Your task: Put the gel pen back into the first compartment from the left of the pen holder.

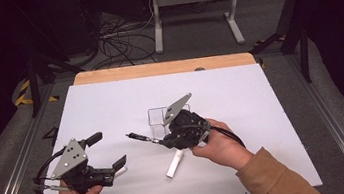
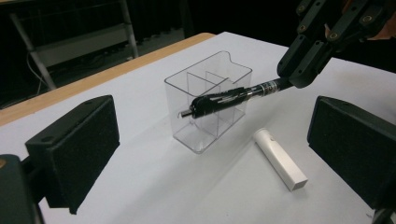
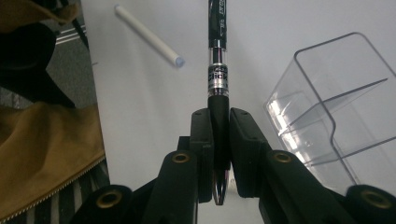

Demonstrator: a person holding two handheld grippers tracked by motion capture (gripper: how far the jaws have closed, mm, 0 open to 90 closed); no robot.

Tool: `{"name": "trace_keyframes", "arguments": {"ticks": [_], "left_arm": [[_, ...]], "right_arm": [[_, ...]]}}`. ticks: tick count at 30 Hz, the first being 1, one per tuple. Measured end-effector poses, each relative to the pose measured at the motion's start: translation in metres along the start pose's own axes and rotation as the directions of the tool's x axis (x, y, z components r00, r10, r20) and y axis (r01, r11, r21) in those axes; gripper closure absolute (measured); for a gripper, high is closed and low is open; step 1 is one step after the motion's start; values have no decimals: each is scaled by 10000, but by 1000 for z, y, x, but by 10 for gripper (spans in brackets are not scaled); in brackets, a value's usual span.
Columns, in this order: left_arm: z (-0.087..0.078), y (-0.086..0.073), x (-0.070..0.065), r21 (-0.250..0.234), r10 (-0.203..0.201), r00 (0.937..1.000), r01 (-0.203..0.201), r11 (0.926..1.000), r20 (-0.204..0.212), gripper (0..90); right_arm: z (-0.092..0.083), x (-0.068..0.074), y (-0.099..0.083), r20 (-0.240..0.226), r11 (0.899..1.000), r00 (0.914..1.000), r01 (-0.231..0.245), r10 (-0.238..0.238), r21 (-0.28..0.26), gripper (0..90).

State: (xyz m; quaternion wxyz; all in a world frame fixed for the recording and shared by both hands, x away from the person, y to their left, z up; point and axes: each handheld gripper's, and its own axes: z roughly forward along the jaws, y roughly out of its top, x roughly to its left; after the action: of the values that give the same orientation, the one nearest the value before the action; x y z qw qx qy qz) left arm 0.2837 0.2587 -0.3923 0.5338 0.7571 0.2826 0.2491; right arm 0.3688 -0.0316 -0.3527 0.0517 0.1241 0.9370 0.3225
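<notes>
A black pen [image 2: 229,97] is clamped by its grip end between the jaws of the right gripper [image 3: 219,140] and held level above the table [image 1: 240,93], just beside the clear organizer [image 2: 208,100]. Nothing is yet placed in its compartments. The left gripper [image 1: 108,149] is held wide and empty. 1 white tube [image 2: 279,158] is left lying near the organizer.

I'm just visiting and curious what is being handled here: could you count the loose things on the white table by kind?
Black pens: 1, the black pen clamped in the right gripper
White sticks: 1, the white stick lying on the table
Clear organizers: 1, the clear organizer with dividers
Total: 3
</notes>
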Motion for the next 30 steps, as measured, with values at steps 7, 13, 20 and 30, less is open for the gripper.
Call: {"name": "trace_keyframes", "arguments": {"ticks": [7,13,20,30], "left_arm": [[13,12,-9,747,827,9933,-888,9932,809,75],[35,22,-21,1566,1426,9738,-1709,9728,1769,124],[58,26,-32,2621,1492,9617,-2089,9422,2300,159],[76,28,-37,2716,1852,9166,-2905,9175,3544,280]], "right_arm": [[0,3,-7,-419,9966,9976,567,-543,592,805],[-3,3,-10,-651,9912,9943,905,-845,963,805],[-6,4,-14,-817,9857,9911,1150,-1054,1231,804],[-3,7,-18,-1304,9766,9843,1395,-1188,1638,804]]}}
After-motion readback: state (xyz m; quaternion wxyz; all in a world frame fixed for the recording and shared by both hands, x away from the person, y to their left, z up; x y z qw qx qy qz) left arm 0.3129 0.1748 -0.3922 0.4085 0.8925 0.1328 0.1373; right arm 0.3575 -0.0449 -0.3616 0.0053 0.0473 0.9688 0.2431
